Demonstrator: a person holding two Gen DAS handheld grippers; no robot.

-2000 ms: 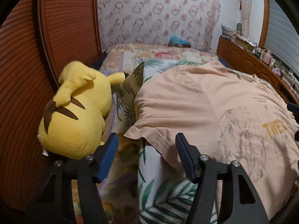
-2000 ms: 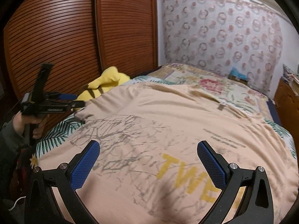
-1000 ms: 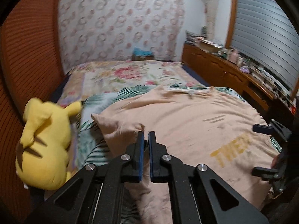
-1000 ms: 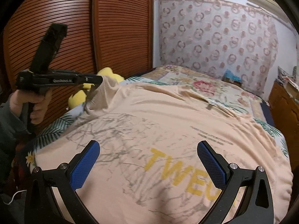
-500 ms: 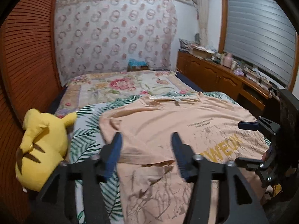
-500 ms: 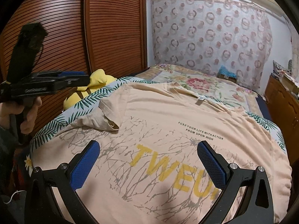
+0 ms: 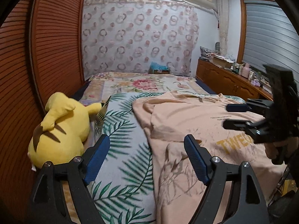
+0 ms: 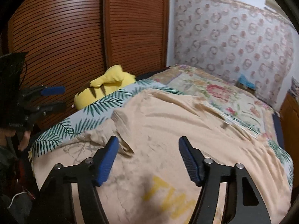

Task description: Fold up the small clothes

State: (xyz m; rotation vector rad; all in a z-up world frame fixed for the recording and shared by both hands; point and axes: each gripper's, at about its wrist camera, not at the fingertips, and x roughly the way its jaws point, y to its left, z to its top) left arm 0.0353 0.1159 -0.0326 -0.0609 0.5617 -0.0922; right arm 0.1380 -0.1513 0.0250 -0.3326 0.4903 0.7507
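T-shirt [image 7: 196, 130] flat, collar toward far headboard

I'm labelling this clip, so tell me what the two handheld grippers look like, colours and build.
Both match: the left gripper and right gripper have black frames, silver bolt heads at the finger joints, and blue ribbed pads on the fingers. The right wrist view shows faint, unreadable white lettering on the left gripper's body, a dark sleeve behind it, and a thin white cable low down.
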